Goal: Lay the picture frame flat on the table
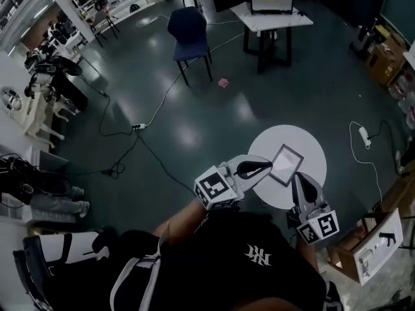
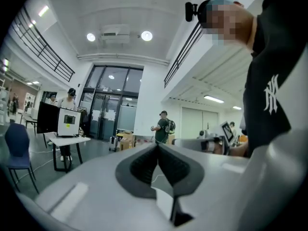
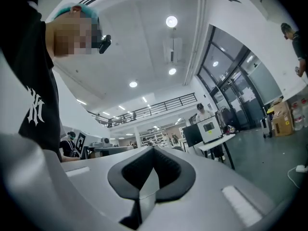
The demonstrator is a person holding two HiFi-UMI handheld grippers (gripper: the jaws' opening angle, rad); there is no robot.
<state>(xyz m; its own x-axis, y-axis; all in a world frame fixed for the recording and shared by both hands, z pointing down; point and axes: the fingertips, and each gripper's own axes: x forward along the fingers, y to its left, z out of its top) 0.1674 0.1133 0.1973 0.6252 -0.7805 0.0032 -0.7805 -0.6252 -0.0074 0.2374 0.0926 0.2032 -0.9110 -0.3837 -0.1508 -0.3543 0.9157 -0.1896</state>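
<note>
In the head view, the picture frame (image 1: pixel 286 164) lies on the round white table (image 1: pixel 310 138), just beside the left gripper (image 1: pixel 262 166) and just ahead of the right gripper (image 1: pixel 299 180). The left gripper view shows its jaws clenched on nothing. The right gripper view shows the same.

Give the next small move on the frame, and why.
Probably open the left gripper and ease it toward the near edge of the picture frame. Both it and the right gripper are shut with nothing between the fingers, and the frame sits on the round table beyond them. Whether it already lies flat, I cannot tell.
</note>
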